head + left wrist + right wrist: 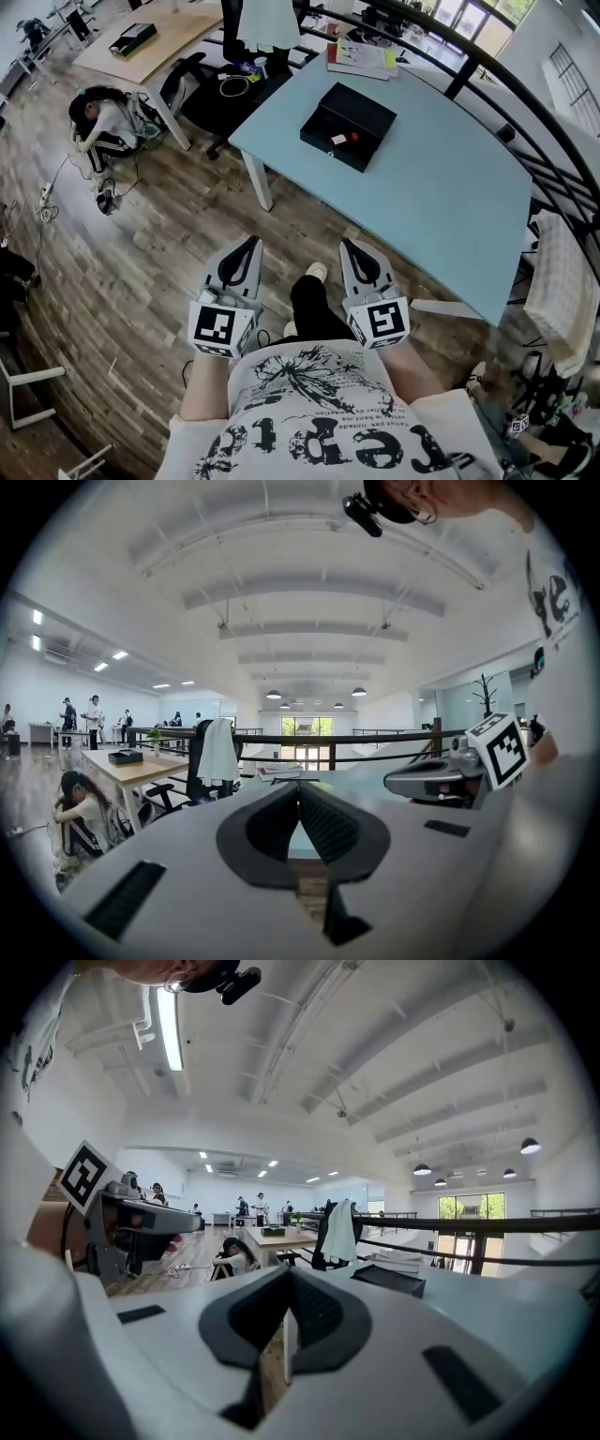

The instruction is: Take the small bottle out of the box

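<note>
small bottle [344, 139] lies left-right in box [317, 134], far ahead on table [441, 187] | right gripper [352, 246] nearer than left gripper [250, 244] | the 2 jaw pairs clenched, empty

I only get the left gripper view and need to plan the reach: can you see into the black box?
Observer: Yes, the head view shows the black box open on the blue table, a small red and white item inside.
Operator: And the other gripper?
Observer: The right gripper has its jaws together, nothing between them.
Operator: Are we over the table?
Observer: No, it and the left gripper hang over the wooden floor, short of the table's near edge.
</note>
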Tool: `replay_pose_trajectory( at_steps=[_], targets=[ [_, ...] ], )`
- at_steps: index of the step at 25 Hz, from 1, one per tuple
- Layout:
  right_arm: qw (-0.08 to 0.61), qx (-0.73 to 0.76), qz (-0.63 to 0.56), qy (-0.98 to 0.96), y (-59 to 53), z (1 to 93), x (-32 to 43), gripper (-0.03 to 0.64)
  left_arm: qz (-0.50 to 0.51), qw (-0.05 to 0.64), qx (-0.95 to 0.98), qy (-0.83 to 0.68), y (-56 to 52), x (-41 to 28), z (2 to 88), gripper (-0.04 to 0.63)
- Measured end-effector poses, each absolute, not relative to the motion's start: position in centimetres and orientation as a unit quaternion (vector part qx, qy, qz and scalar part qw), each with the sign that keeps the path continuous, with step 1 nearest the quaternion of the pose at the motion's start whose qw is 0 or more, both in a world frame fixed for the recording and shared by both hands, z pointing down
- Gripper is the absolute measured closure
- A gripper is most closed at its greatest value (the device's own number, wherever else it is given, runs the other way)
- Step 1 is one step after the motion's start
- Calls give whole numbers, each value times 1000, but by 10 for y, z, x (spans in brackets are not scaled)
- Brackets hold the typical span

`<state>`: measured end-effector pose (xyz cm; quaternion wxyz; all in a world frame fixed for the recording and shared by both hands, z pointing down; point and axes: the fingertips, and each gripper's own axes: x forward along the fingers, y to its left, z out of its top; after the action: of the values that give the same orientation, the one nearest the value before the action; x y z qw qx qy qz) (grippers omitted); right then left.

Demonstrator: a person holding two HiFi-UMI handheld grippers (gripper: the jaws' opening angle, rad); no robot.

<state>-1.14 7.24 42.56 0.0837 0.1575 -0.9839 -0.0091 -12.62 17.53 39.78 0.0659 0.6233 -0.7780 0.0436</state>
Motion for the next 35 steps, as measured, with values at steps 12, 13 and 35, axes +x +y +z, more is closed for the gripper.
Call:
replay_pose_trajectory(
  at_steps=[12, 13, 35],
  targets=[
    [57, 161, -14, -985, -77, 417, -106, 609, 45, 52, 645, -761, 11, -218, 387, 574],
    [57, 164, -15, -985, -93, 416, -111, 608, 45, 51, 648, -758, -7, -223, 387, 574],
    [114, 361, 27, -925, -285, 462, -118, 608, 169, 150, 793, -565, -257, -244, 491, 574]
  ],
)
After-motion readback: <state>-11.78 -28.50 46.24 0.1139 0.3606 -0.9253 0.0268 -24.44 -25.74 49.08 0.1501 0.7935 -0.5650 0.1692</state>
